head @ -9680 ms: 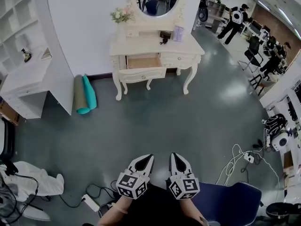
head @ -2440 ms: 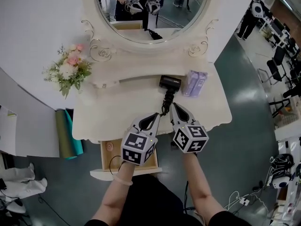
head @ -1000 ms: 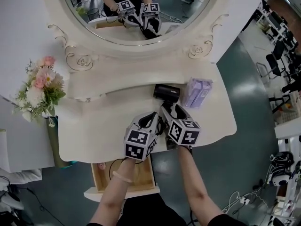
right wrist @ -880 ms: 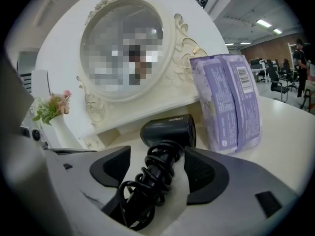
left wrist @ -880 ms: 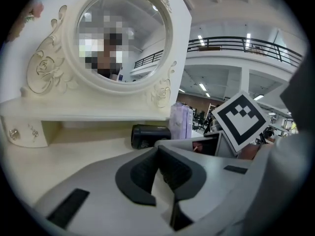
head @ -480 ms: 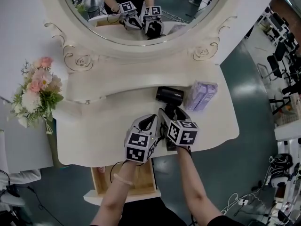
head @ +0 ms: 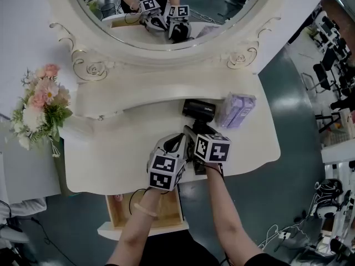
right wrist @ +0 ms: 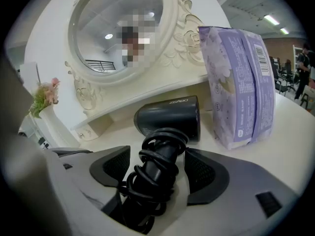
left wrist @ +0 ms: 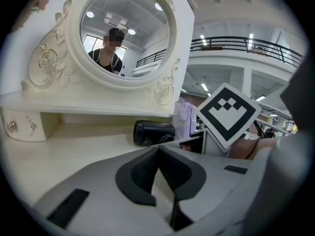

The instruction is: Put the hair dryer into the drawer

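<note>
Hair dryer (head: 198, 110) is lying on the white vanity top (head: 111, 148), toward the far side. Its dark barrel is sitting crosswise below the shelf under the oval mirror (head: 166, 10), and its handle, wrapped in black cord (right wrist: 157, 151), is pointing toward the near edge. A purple soft pack (head: 236, 110) is standing just right of the barrel and crowding that side; I can't tell if the two are touching. A flower bouquet (head: 39, 101) is sitting at the far left, well clear. The drawer (head: 145, 209) is standing open below the near edge, left of centre, with the hair dryer not yet in it. Both forearms are reaching in from the near side, the left one passing over the open drawer. The right gripper (right wrist: 158, 166) is pitching nose-down over the handle. Its jaws have just been opening and are now standing wide, one either side of the cord-wrapped handle. The handle is between them, and the pads are not pressing on it. The left gripper (left wrist: 156, 156) is hovering just left of the right one, low over bare tabletop and angled slightly down. Its jaws are closed together with nothing between them, and its tips are pointing at the barrel. The marker cubes are facing up in the head view.
</note>
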